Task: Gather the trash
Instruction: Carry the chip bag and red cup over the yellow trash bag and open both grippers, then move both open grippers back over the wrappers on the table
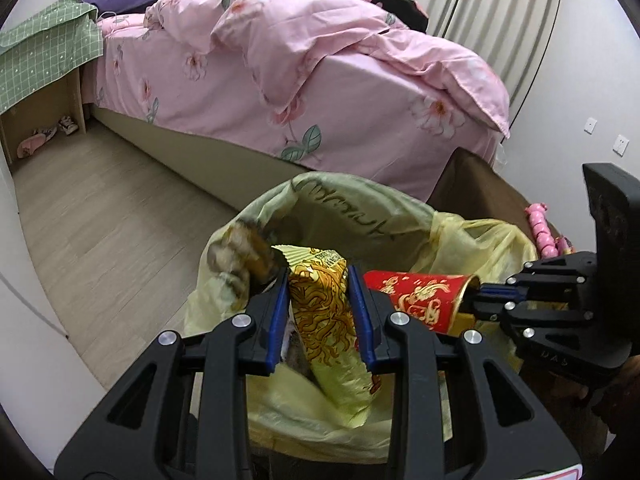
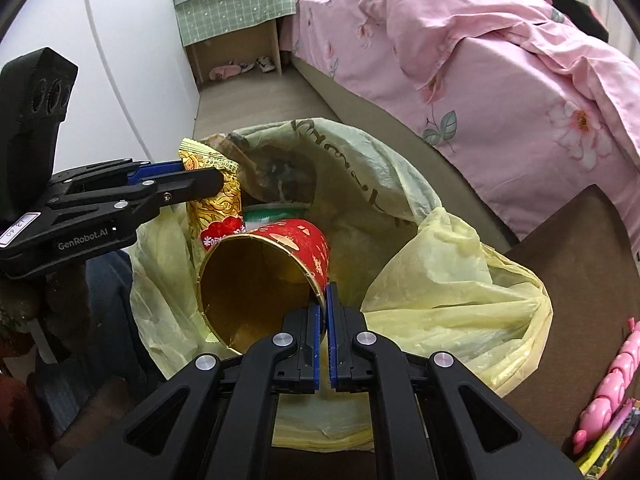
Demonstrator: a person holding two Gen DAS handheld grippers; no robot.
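A bin lined with a pale yellow trash bag [image 1: 400, 208] [image 2: 460, 280] stands open below both grippers. My left gripper [image 1: 320, 280] is shut on a yellow snack wrapper [image 1: 332, 320] and holds it over the bag's mouth; the wrapper also shows in the right wrist view [image 2: 218, 200]. My right gripper [image 2: 323, 300] is shut on the rim of a red paper cup [image 2: 280, 264] with a gold inside, tilted on its side over the bag. The cup also shows in the left wrist view [image 1: 420, 300]. Some trash lies deep in the bag.
A bed with pink floral bedding [image 1: 300, 80] [image 2: 500, 40] runs along the far side. A brown table [image 2: 592, 272] with a pink toy [image 2: 608, 392] is at the right. A bedside cabinet under a green cloth [image 2: 232, 12] holds small shoes. Wood floor [image 1: 120, 220] lies to the left.
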